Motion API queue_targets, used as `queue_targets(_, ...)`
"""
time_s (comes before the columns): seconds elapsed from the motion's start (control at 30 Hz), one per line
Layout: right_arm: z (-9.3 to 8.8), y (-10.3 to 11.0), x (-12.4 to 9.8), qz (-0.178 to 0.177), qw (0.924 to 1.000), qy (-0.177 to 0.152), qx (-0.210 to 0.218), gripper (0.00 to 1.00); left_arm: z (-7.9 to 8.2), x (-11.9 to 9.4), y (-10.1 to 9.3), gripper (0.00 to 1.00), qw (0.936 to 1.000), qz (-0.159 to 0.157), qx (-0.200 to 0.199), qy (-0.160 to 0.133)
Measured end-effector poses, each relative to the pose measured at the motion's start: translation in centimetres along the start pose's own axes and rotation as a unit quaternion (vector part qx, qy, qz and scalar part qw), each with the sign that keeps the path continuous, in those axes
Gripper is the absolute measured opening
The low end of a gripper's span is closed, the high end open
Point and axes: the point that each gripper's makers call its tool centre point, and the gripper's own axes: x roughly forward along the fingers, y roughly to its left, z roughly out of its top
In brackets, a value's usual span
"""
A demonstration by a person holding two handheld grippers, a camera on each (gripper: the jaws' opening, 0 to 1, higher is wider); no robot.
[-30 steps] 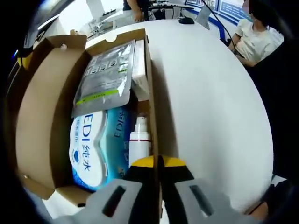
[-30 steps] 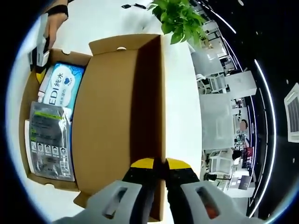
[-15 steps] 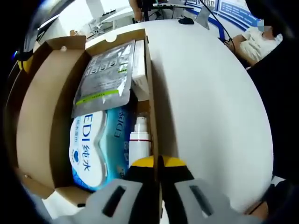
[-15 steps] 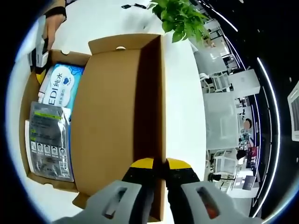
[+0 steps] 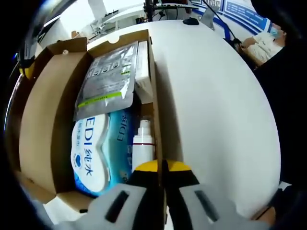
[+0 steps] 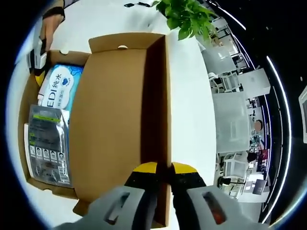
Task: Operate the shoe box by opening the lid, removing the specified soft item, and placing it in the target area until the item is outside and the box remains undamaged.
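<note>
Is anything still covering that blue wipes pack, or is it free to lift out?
Nothing visible covers it: the lid is folded open. The blue wipes pack lies exposed, though the grey pouch overlaps its far end and a white bottle sits beside it.

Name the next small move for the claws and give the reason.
Probably release the right claw from the lid's front flap and bring it over the blue wipes pack. The lid already lies folded open, the contents are exposed, and the left claw, shut on the box wall, can steady the box.
</note>
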Motion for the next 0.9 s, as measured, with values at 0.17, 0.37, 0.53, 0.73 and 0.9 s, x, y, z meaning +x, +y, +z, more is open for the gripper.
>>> queue_targets(0.17, -0.2, 0.0, 0.6, 0.011, 0.9999, 0.000, 0.001, 0.08, 0.0, 0.0, 0.0, 0.02, 1.0000, -0.004, -0.003, -0.004)
queue_targets(0.37, -0.4, 0.2, 2.0, 0.027, 0.9996, 0.003, 0.003, 0.09, 0.0, 0.0, -0.2, 0.02, 1.0000, -0.003, 0.000, -0.003)
queue_targets(0.53, -0.7, 0.5, 3.0, 0.047, 0.9989, 0.005, 0.003, 0.09, 0.1, 0.0, -0.2, 0.02, 0.9999, -0.007, -0.003, -0.008)
queue_targets(0.73, -0.9, 0.9, 4.1, 0.085, 0.9963, 0.000, 0.006, 0.09, 0.1, 0.0, -0.1, 0.02, 0.9999, -0.011, -0.004, -0.011)
queue_targets(0.9, -0.9, 1.4, 4.7, 0.118, 0.9929, -0.009, 0.006, 0.09, 0.0, 0.1, 0.1, 0.02, 0.9997, -0.016, -0.005, -0.015)
